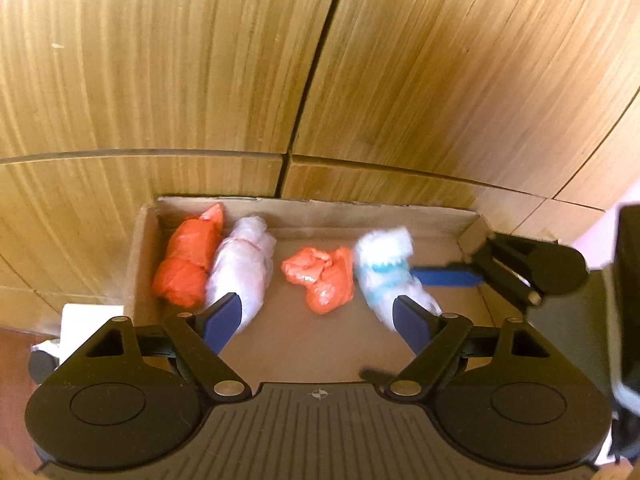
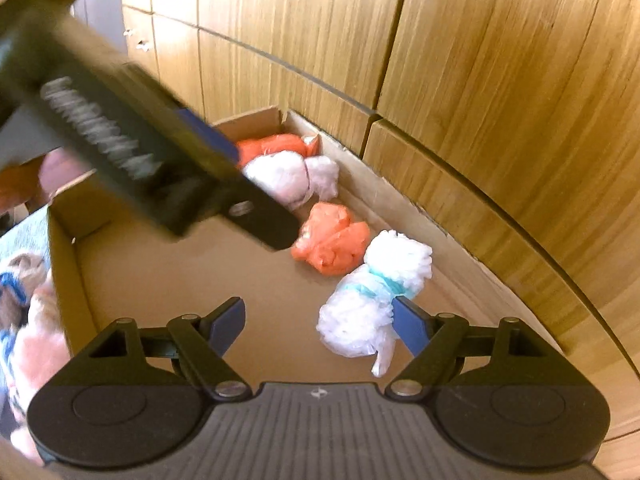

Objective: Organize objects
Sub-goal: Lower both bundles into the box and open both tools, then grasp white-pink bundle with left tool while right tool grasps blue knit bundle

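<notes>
Left wrist view: cardboard box point(image 1: 148, 240) against wood cabinet point(image 1: 160, 60) holds four tied plastic bags in a row; left gripper point(image 1: 318, 320) jaws spread, empty; right gripper point(image 2: 320, 324) likewise apart, gripping nothing; white-teal bag point(image 2: 368, 300) lies long axis diagonal, knot toward wall; best pinch mid-tie, keep row aligned.

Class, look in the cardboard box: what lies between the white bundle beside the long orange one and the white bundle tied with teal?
A crumpled orange bag lies between the pinkish-white bundle and the teal-tied bundle; both wrist views show it.
</notes>
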Demonstrator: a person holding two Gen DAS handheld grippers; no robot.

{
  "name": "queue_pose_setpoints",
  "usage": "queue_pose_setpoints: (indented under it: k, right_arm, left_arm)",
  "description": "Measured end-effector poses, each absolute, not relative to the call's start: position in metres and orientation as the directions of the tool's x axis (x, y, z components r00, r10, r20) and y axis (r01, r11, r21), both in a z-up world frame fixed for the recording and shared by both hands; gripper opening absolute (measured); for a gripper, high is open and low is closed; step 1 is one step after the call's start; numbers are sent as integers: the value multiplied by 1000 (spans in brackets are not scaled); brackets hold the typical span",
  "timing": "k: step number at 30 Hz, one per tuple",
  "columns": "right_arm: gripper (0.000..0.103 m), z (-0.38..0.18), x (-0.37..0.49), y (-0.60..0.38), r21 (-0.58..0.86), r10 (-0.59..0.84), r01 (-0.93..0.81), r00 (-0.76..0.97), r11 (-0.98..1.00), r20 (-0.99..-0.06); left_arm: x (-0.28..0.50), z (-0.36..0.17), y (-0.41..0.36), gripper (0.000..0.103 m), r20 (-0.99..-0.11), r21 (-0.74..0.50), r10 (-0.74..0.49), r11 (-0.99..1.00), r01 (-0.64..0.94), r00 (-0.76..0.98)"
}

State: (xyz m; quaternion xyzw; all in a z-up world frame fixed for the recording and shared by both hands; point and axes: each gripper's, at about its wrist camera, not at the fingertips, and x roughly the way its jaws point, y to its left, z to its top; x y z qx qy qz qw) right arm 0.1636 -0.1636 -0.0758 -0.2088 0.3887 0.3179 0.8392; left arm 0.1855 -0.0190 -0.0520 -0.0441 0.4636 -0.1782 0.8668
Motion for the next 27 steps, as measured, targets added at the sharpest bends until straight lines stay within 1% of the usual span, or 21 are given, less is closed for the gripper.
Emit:
queue_pose_setpoints:
  k: [4, 6, 10, 13, 19, 21, 23, 25, 27]
  right_arm:
    - [77, -71, 164, -166, -105, 368, -683, 508, 722, -779]
    - [79, -65, 155, -171, -117, 360, -675, 522, 729, -773]
    - [80, -57, 151, -174, -128, 351, -660, 542, 740, -764]
    - [80, -50, 138, -177, -126, 364, -642, 573, 756, -734]
    - [87, -29, 72, -200, -104, 397, -589, 655, 802, -643]
    - [93, -26, 39, -208, -94, 401, -568, 679, 818, -614]
    - [96, -28, 9, -211, -83, 413, -559, 696, 825, -587]
    - [102, -30, -16, -212, -63, 437, -567, 696, 821, -570]
    - [102, -38, -45, -211, -60, 449, -575, 695, 816, -562]
  left_arm:
    - [173, -47, -10, 87, -785, -232, -342, 936, 266, 517]
    - [165, -45, -6, 88, -783, -225, -336, 938, 264, 524]
    - [147, -39, 2, 88, -775, -223, -336, 938, 267, 535]
    - [129, -32, 6, 88, -764, -211, -334, 938, 275, 552]
    - [69, -13, 22, 91, -722, -151, -329, 933, 325, 609]
    - [43, -11, 26, 94, -703, -137, -334, 930, 341, 628]
    - [15, -12, 27, 97, -688, -122, -342, 924, 363, 640]
    - [-10, -17, 25, 99, -674, -103, -354, 914, 392, 648]
    - [-36, -24, 21, 100, -666, -65, -361, 900, 431, 653]
